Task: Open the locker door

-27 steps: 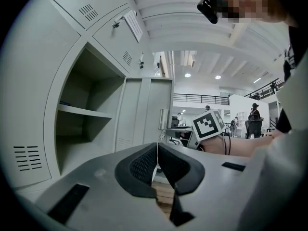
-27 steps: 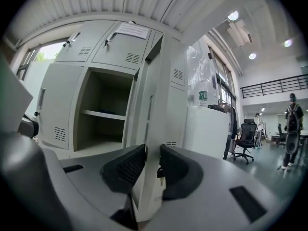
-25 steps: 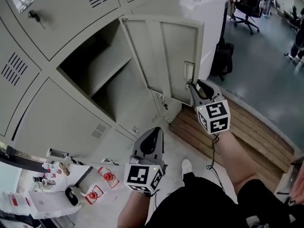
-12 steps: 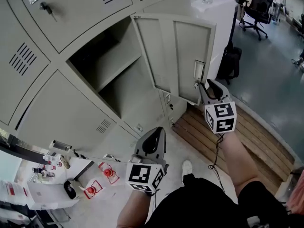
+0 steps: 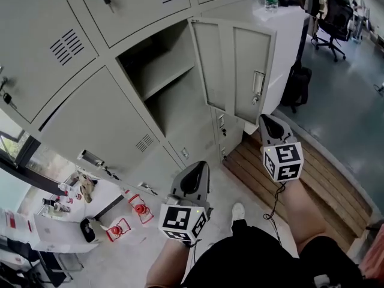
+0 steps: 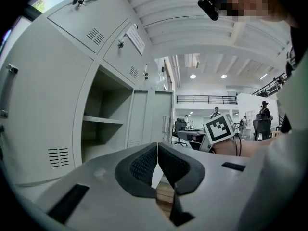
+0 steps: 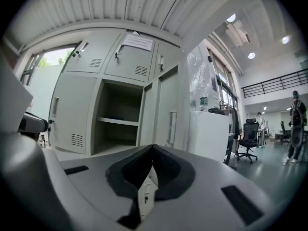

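- Wrapping up the opening step, by the look of it: locker door point(image 5: 243, 71) hanging swung wide, just above and ahead of the right claw point(image 5: 266, 120), clear of it and not touching.
- Keeping the right claw pinched fully closed on nothing, tips aimed up toward the door's latch point(image 5: 258, 84).
- Holding the left claw point(image 5: 193, 168) low and to the left of the right one, likewise closed and empty, apart from the lockers.
- Standing tall on a vertical long axis, hinged along the edge farther left of the right claw, with the free latch edge pointing out into the room on that claw's side.
- Baring the open compartment point(image 5: 159, 80) and its shelf point(image 5: 163, 77), up and ahead of the left claw.
- Calling for little more, most likely: either leaving the door as it hangs, or nudging the free edge farther round with the closed right claw's tips, pushing sideways away from the compartment rather than gripping.
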Demonstrator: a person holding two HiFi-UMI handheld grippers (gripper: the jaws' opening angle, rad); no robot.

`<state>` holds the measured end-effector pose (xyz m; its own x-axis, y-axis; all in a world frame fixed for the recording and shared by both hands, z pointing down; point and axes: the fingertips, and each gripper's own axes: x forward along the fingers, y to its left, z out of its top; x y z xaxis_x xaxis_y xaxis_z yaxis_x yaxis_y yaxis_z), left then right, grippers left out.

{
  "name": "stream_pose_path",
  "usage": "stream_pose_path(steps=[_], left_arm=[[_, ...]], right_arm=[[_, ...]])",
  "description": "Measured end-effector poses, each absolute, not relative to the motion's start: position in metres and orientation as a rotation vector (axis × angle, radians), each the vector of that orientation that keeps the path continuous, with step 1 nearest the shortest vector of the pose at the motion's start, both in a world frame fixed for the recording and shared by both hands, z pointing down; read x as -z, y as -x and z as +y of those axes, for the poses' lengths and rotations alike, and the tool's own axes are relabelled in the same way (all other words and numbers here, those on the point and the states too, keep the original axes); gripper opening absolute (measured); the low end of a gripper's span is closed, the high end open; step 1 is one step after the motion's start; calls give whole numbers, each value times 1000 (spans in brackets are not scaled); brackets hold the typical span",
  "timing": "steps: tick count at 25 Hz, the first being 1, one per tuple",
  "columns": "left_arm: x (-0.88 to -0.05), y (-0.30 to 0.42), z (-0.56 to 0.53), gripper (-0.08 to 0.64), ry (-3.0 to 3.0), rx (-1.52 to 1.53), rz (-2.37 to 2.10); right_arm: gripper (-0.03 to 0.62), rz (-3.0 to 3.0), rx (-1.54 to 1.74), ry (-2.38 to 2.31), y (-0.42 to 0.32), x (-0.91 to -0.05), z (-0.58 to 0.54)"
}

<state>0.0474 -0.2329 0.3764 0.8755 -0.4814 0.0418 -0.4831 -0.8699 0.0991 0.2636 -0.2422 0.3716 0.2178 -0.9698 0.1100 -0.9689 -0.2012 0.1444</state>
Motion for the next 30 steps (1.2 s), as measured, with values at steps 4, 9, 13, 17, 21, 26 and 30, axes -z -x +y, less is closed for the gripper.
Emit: stream_pose_path(steps=[4, 9, 13, 17, 21, 26, 30], left_arm=[[-373, -20, -212, 20, -2936, -19, -795], [-374, 16, -185, 20, -2924, -24, -830], [-380, 42, -161, 20, -2904, -32, -843], [-390, 57, -140, 20, -2886, -52, -848], [-395, 65, -126, 20, -2867, -53, -880], [-392, 63, -112, 20, -2844, -41, -943], [-389, 52, -102, 20, -2816, -24, -1010]], right_arm=[[54, -1988, -12, -2223, -213, -367, -225], [54, -2137, -36, -2108, -146, -366, -196], [54, -2202, -53, -2037, -101, -369, -169], [54, -2267, -83, -1974, -69, -374, -146], [54, -2318, -110, -1911, -50, -382, -130], [54, -2375, -126, -1830, -43, -385, -117], [54, -2421, -127, -1761, -50, -383, -106]])
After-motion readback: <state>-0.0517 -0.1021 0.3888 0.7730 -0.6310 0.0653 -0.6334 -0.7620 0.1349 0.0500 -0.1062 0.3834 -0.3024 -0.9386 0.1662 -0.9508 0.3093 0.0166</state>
